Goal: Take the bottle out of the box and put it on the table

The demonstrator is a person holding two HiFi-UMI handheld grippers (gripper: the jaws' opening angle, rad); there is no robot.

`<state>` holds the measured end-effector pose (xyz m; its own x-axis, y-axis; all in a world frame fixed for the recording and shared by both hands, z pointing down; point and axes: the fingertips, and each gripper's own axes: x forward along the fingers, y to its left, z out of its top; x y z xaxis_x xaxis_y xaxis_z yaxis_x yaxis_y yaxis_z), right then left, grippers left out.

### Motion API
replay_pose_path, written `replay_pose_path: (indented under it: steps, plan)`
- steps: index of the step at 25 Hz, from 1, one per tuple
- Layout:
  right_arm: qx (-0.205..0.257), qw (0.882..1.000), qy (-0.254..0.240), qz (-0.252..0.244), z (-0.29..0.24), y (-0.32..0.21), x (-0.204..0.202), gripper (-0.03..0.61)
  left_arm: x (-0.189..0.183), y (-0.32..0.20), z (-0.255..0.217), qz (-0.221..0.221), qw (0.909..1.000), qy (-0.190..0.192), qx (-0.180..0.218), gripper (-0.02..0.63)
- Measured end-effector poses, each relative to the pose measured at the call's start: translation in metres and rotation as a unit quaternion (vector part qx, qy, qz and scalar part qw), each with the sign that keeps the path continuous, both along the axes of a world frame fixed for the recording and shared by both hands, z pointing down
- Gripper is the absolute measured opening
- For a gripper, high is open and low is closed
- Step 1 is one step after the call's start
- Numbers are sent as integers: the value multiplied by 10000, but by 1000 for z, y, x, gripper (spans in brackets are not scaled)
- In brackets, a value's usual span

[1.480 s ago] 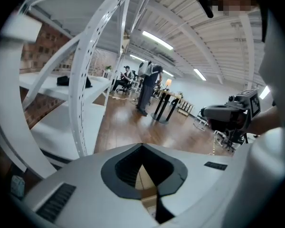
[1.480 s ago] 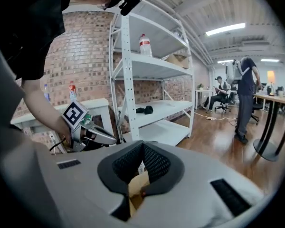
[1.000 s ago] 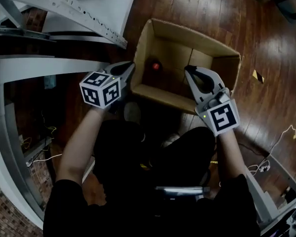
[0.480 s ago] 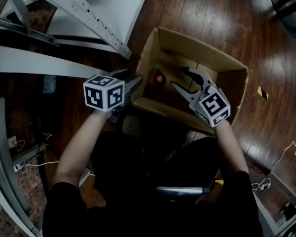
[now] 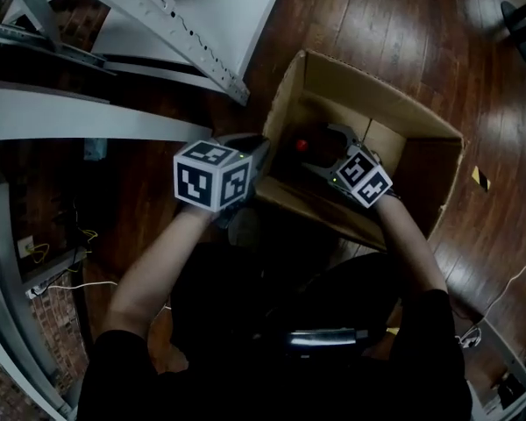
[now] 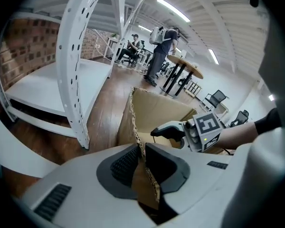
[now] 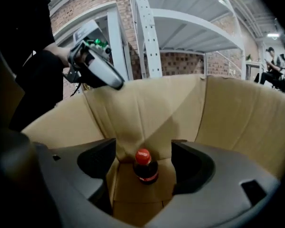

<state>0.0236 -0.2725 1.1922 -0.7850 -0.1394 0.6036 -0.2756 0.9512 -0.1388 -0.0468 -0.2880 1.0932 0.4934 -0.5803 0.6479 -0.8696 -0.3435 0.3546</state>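
cardboard sits between the left tongs (image 6: 141,158): their jaws are closing on the corrugated top edge of the box (image 5: 377,103) at its near left corner, with a pad against each face of the wall. the right tongs (image 7: 143,148) are down inside the box, jaws opening wide with nothing gripped. the bottle (image 7: 143,165) stands upright on the box floor beyond them, framed in the gap but untouched. both forearms (image 5: 153,266) come bare out of black sleeves and slope forward and down, the right wrist crossing the near wall. from the head view the bottle is only a red cap beside the right tongs. the right gripper view adds its dark body and a red label band, but the white writing on the cap is too small to read. the left gripper view misses the bottle and shows the right tongs' marker cube (image 6: 206,127), black squares on white, with people (image 6: 160,51) by a round table far behind. the box rests on a wooden floor (image 5: 403,24) next to a white metal frame (image 5: 184,33).
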Motion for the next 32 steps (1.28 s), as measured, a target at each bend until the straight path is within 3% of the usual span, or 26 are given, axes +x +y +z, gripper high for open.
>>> replay_pose_path:
  steps: [9,12,18,21,32]
  plan:
    - [-293,9984,478,55,88,-8,-20,376,-4,3,-1,262,9993,264,30,58]
    - [-455,9979,440,171,101,-7,-21,376,-3,5,-1,353,9990,252,62,61]
    - [-614,9957,682,128,137,5,-28,376,-6,2,0,169,9989,445,-3,61]
    - [-655,9953,674,214,145,6,-28,345,-5,4,0,206,9987,459,-14,61]
    - [-622,9942,829,296,149,4,-30,339,-8,8,1,213,9990,395,-23,61]
